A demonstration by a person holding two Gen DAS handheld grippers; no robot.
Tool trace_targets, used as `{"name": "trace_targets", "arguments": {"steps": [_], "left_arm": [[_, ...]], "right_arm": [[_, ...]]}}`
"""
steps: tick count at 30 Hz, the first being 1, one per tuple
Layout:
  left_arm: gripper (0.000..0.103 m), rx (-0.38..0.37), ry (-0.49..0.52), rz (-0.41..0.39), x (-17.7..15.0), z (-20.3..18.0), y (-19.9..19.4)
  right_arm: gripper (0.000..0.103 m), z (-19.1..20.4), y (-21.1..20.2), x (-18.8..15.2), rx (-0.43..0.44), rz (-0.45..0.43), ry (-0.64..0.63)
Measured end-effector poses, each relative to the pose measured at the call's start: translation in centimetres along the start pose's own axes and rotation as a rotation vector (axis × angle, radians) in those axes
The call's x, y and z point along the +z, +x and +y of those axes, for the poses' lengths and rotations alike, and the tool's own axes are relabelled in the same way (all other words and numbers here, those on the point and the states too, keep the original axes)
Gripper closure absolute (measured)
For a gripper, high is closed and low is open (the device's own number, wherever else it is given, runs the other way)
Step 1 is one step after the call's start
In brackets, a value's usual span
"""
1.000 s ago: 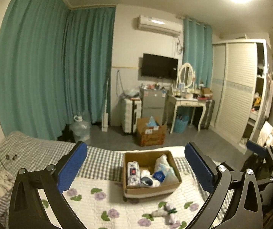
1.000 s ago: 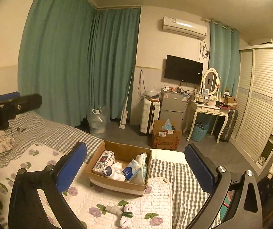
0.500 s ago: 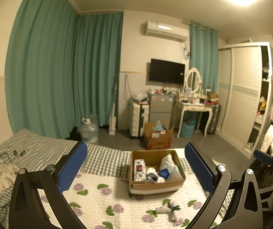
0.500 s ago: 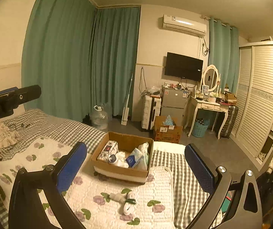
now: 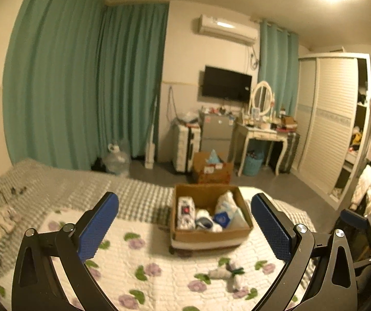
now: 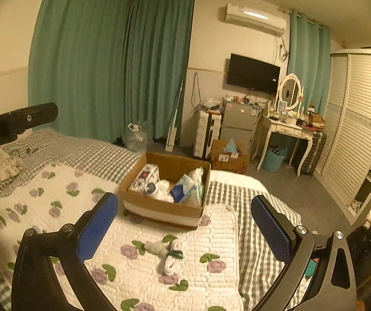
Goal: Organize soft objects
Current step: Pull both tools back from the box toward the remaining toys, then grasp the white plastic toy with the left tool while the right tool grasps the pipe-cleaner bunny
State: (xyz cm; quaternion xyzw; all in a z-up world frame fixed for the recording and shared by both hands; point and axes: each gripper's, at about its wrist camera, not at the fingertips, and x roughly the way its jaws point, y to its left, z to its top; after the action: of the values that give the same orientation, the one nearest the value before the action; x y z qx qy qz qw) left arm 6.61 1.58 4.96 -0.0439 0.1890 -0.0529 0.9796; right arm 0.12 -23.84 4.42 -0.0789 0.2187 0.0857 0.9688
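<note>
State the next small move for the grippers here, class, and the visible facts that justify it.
Probably lower the right gripper toward the white bundle tied with a green band, which lies loose on the floral quilt in front of the cardboard box already holding soft items. Both grippers are open and empty, and the bundle lies between the right gripper's fingers in its view.

The left gripper's black body (image 6: 17,124) reads "obot.AI" (the first letter is cut off at the edge).

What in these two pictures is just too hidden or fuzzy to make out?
- Cardboard box: whatever lies under the top packets is hidden by them and the walls, both views.
- Packet labels: too small in the right wrist view, blurred in the left.
- White bundle on the quilt: socks or cloth, too small to tell.
- Wardrobe: contents cut off by the edge.
</note>
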Motion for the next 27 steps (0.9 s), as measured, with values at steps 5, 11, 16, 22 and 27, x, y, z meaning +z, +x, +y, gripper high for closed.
{"name": "trace_targets", "arguments": {"steps": [5, 11, 16, 22, 27], "left_arm": [[0.0, -0.01, 0.064, 0.1, -2.2, -0.9, 2.4], [0.0, -0.034, 0.099, 0.191, -4.8, -1.6, 5.2], [0.003, -0.048, 0.116, 0.267, -7.0, -1.8, 8.3], [0.023, -0.054, 0.149, 0.403, -10.6, -1.4, 13.2], [0.024, -0.061, 0.163, 0.479, -13.2, -1.2, 16.3]], "right_arm": [[0.0, -0.1, 2.7, -2.0, 0.017, 0.07, 0.008], [0.0, -0.2, 6.7, -4.8, 0.029, 0.179, 0.019], [0.0, -0.1, 10.1, -6.7, 0.052, 0.254, 0.03], [0.0, -0.1, 15.4, -10.0, 0.082, 0.375, 0.059], [0.01, 0.5, 19.3, -12.9, 0.113, 0.481, 0.05]]}}
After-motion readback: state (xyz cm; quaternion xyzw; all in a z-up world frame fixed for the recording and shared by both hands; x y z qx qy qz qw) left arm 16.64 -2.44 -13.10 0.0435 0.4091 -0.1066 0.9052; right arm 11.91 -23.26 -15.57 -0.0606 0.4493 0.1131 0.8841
